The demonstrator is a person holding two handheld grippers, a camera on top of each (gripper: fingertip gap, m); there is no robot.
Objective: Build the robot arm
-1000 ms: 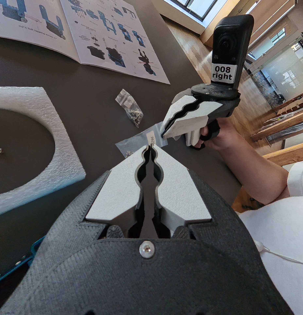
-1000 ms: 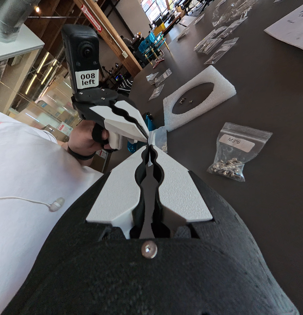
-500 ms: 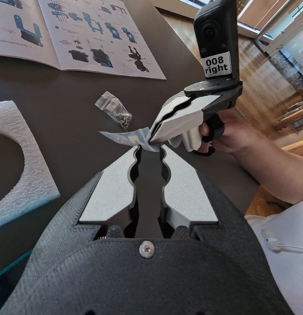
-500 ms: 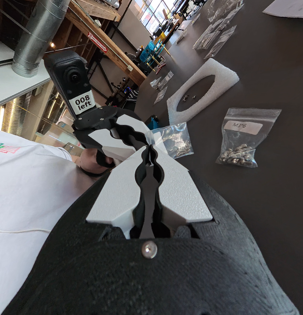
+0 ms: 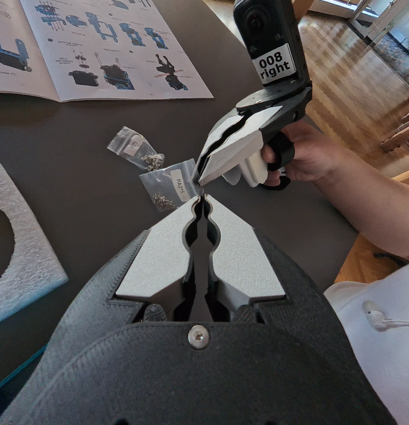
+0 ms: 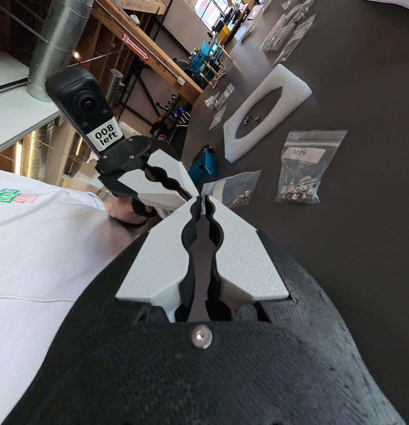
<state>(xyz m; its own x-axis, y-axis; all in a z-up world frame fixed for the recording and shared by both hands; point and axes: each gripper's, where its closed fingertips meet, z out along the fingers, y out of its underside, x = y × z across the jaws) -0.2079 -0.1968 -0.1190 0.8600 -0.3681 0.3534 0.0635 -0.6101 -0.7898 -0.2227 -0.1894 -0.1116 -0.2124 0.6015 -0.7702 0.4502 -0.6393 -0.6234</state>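
Observation:
A small clear zip bag (image 5: 163,184) with a white label and a few tiny screws hangs just above the dark table (image 5: 83,218). My left gripper (image 5: 202,199) is shut on the bag's top edge. My right gripper (image 5: 197,180) comes in from the right and is shut on the same edge, right beside the left tips. In the right wrist view the bag (image 6: 235,186) hangs to the right of my right gripper (image 6: 202,199), and the left gripper (image 6: 194,195) meets it from the left.
A second, fuller screw bag (image 5: 139,154) lies just beyond, also in the right wrist view (image 6: 302,174). A white foam frame (image 5: 26,253) with loose screws (image 6: 250,119) lies left. An open instruction booklet (image 5: 107,46), a blue metal part (image 6: 202,165) and several more bags (image 6: 288,34) lie around. Left and right tips are no more than a few centimetres apart.
My left gripper was shut on the bag, opened half a second ago while the right gripper held the bag alone, and has now shut on the edge again.

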